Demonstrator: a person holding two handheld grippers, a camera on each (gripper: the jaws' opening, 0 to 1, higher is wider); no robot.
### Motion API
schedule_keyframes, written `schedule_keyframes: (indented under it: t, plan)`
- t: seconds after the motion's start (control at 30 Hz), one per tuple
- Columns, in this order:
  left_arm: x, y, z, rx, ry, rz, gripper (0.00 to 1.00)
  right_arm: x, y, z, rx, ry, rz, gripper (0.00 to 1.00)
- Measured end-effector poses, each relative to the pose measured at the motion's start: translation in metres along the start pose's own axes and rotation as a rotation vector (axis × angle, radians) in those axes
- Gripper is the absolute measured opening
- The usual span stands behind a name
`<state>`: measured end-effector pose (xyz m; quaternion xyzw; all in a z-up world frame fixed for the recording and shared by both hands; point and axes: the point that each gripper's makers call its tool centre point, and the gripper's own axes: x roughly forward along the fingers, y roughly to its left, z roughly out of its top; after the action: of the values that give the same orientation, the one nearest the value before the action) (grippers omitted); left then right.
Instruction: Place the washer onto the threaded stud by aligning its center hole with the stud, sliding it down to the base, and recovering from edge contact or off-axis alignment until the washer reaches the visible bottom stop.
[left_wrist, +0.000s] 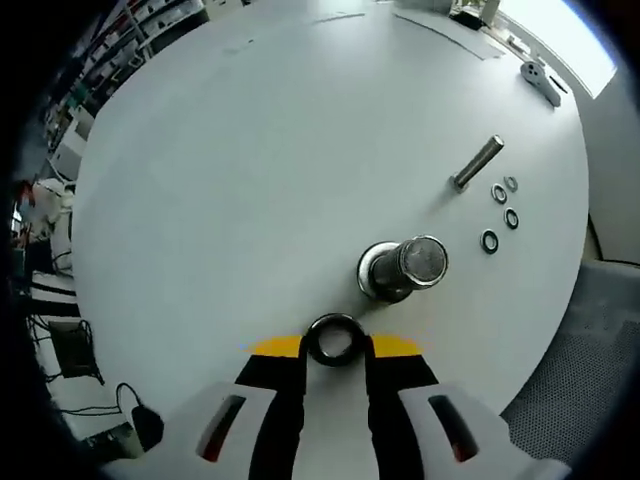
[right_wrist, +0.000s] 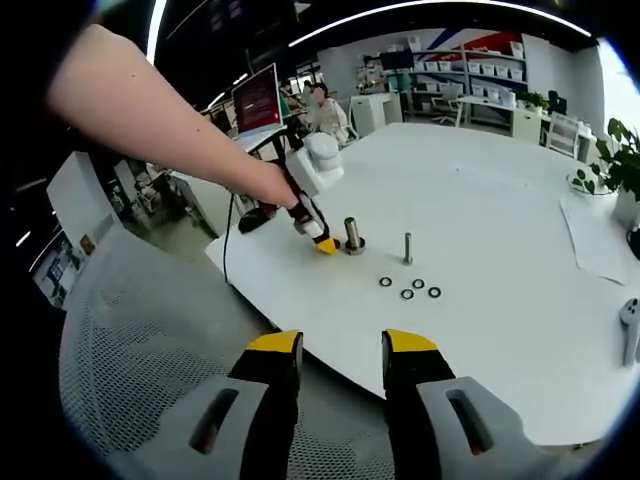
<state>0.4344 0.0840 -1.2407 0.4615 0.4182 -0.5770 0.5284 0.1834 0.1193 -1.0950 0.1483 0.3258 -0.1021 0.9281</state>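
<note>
My left gripper (left_wrist: 335, 347) is shut on a black washer (left_wrist: 334, 324), pinched between its yellow-tipped jaws just short of the stud. The thick threaded stud (left_wrist: 412, 262) stands upright on its round base on the white table (left_wrist: 250, 170), slightly right of and beyond the washer. In the right gripper view a person's hand holds that left gripper (right_wrist: 322, 243) close to the left of the stud (right_wrist: 352, 234). My right gripper (right_wrist: 342, 348) hangs open and empty off the table's near edge.
A thinner bolt (left_wrist: 477, 163) stands past the stud, also visible as bolt (right_wrist: 407, 247). Several spare washers (left_wrist: 500, 215) lie beside it, the same washers (right_wrist: 410, 288). A mesh chair (right_wrist: 130, 340) sits below the table edge. A paper (right_wrist: 598, 240) lies at the right.
</note>
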Motion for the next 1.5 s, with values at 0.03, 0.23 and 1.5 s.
schedule_keyframes:
  t: [0.03,0.23,1.5]
  plan:
    - [-0.001,0.0,0.0,-0.006,-0.004,0.004,0.21,0.0,0.0,0.0,0.0,0.0,0.0,0.34]
    - [0.005,0.003,-0.005,-0.018,0.028,-0.007,0.2,0.0,0.0,0.0,-0.002,0.001,0.002,0.34]
    - [-0.009,-0.023,-0.031,0.046,0.084,-0.011,0.2,0.0,0.0,0.001,-0.004,-0.008,0.0,0.34]
